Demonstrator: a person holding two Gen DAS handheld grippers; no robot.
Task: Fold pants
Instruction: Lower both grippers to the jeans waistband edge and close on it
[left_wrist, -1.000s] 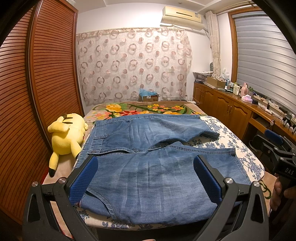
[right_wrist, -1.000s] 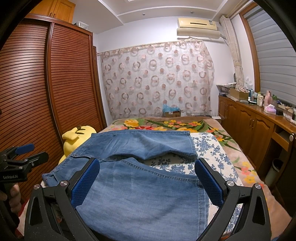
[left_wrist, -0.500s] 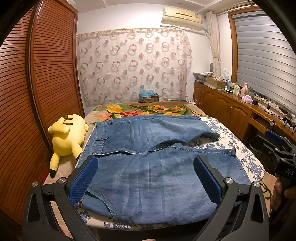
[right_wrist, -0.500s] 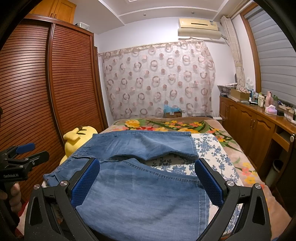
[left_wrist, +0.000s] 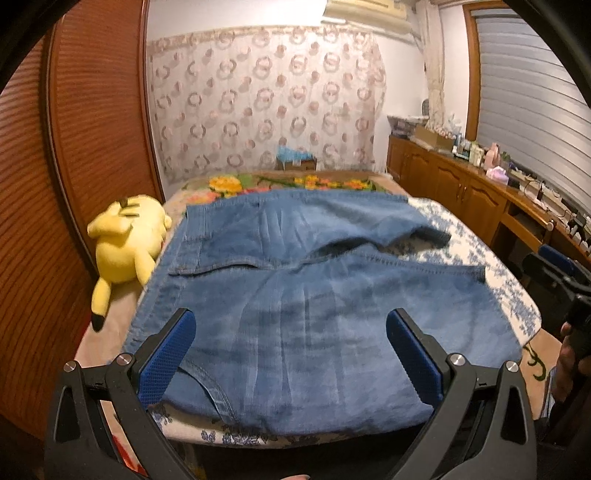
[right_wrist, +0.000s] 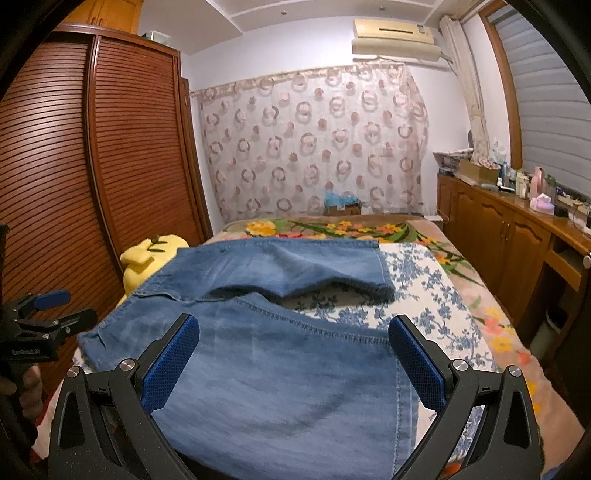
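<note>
Blue denim pants (left_wrist: 303, 295) lie spread flat across the bed, waistband to the left, both legs running right, the far leg's hem a little rumpled. In the right wrist view the same pants (right_wrist: 280, 369) fill the near bed. My left gripper (left_wrist: 290, 354) hovers open above the near leg by the bed's front edge, nothing between its blue pads. My right gripper (right_wrist: 293, 363) also stands open over the near leg's hem end. Each gripper shows in the other's view: the right gripper (left_wrist: 561, 266) at the right edge, the left gripper (right_wrist: 40, 317) at the left edge.
A yellow plush toy (left_wrist: 127, 240) lies on the bed's left side beside the wooden wardrobe (left_wrist: 74, 166). A floral bedspread (right_wrist: 439, 306) covers the bed. A wooden cabinet (right_wrist: 517, 236) with bottles runs along the right wall. A patterned curtain (right_wrist: 314, 147) hangs behind.
The left wrist view has tilted down and moved closer over the pants, with some motion blur. The right gripper has barely moved. Both grippers stay open.
</note>
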